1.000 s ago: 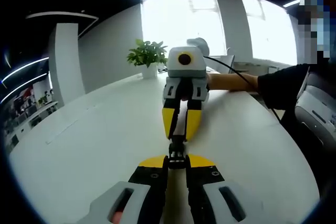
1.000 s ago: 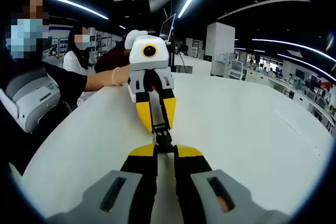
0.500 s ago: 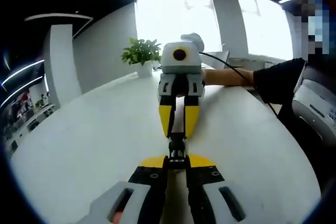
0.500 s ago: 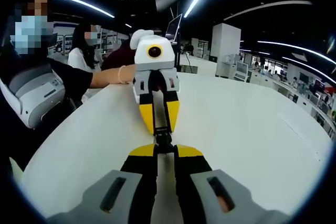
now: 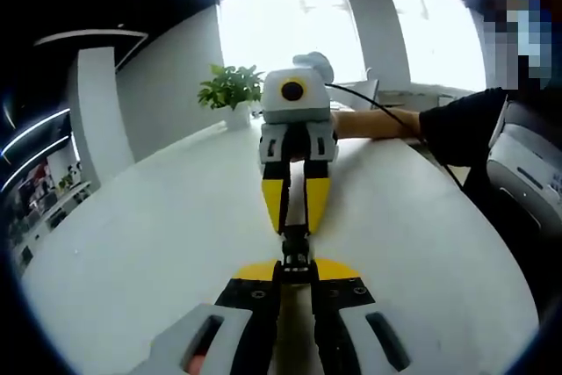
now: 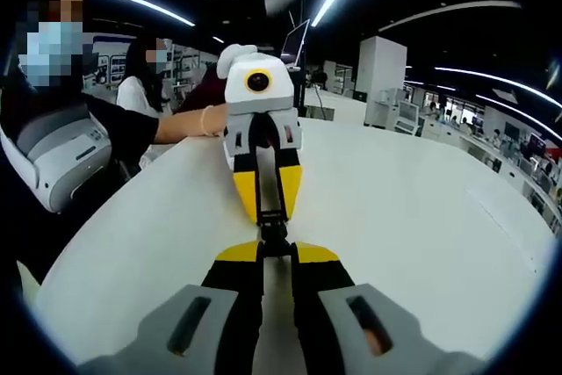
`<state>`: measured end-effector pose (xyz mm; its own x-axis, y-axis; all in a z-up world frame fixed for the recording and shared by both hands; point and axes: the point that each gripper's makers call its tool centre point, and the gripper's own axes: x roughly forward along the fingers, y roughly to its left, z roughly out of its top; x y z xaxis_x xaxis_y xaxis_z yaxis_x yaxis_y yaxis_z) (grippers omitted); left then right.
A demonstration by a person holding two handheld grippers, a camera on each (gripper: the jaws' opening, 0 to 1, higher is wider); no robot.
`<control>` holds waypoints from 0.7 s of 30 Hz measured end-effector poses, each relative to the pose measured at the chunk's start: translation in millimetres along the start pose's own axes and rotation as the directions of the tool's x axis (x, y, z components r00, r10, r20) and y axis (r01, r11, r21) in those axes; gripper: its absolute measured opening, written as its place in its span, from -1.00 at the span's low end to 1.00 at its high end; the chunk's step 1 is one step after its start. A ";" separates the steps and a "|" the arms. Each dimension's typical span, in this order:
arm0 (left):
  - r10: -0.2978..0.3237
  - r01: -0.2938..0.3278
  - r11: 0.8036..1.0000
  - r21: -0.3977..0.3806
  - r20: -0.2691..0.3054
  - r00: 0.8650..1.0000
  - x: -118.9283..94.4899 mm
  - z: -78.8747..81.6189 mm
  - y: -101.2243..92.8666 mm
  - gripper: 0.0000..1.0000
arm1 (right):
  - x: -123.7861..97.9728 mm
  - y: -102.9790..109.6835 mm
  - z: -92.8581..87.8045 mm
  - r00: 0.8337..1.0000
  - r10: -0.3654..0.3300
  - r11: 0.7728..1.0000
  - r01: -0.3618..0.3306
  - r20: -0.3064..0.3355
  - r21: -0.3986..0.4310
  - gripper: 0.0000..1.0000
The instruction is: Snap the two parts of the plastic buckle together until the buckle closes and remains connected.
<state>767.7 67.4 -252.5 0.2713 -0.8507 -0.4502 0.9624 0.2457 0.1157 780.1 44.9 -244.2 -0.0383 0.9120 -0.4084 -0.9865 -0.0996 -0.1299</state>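
You hold the black buckle (image 5: 296,248) between the two tools, above the white table (image 5: 140,243). The left gripper (image 5: 296,268) clamps one half and the right gripper (image 6: 273,252) the other, tip to tip, so both halves line up for mating.

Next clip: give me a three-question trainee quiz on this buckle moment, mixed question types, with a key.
1. True or false: the left gripper and right gripper face each other tip to tip over the white table.
2. What does each gripper clamp? A) a half of the black buckle B) a cable C) nothing
3. What green thing stands at the table's far edge in the left gripper view?

Key: 1. true. 2. A. 3. A potted plant.
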 end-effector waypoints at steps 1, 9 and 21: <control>-0.005 0.005 1.000 -0.001 0.002 1.000 0.7 0.4 -0.7 -0.75 | 0.9 1.2 0.8 1.000 0.005 1.000 -0.005 0.002 0.000 -0.76; -0.005 0.005 1.000 -0.003 0.000 1.000 0.9 0.4 -0.9 -0.75 | 2.2 3.0 -0.5 1.000 0.006 1.000 -0.006 -0.009 -0.002 -0.76; 0.004 -0.004 1.000 -0.021 0.006 1.000 2.2 -0.3 0.2 -0.74 | 4.0 1.2 -4.5 1.000 -0.006 0.999 0.006 -0.013 0.032 -0.75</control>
<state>768.5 65.7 -253.7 0.2751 -0.8524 -0.4447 0.9609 0.2587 0.0986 779.6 46.6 -250.0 -0.0302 0.9072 -0.4197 -0.9914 -0.0808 -0.1032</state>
